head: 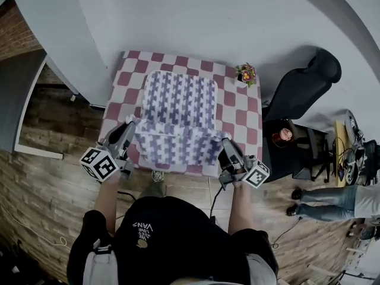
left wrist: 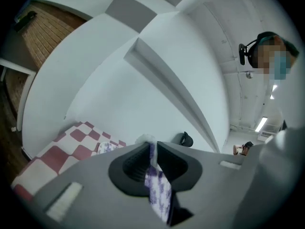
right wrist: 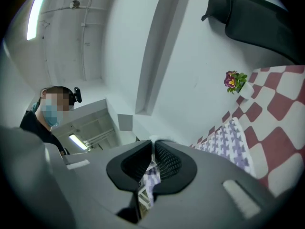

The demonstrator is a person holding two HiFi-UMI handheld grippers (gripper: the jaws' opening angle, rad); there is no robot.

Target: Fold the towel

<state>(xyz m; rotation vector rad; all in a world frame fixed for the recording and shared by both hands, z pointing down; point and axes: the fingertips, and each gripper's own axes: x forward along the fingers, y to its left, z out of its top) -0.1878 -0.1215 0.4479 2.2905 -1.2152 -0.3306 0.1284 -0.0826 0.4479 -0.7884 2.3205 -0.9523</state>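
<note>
A purple-and-white patterned towel [head: 178,114] lies on the red-and-white checked table [head: 237,108], its near edge lifted off the cloth. My left gripper [head: 129,125] is shut on the towel's near left corner; in the left gripper view a strip of towel [left wrist: 157,185] is pinched between the jaws [left wrist: 151,149]. My right gripper [head: 225,138] is shut on the near right corner, with towel cloth [right wrist: 151,175] clamped between its jaws [right wrist: 153,147]. The far part of the towel [right wrist: 231,140] rests flat on the table.
A small pot of flowers [head: 246,74] stands at the table's far right corner [right wrist: 234,81]. A black chair [head: 303,85] and a stool with a red cup [head: 284,135] stand to the right. A person's legs [head: 329,198] are at the far right. A white wall lies behind the table.
</note>
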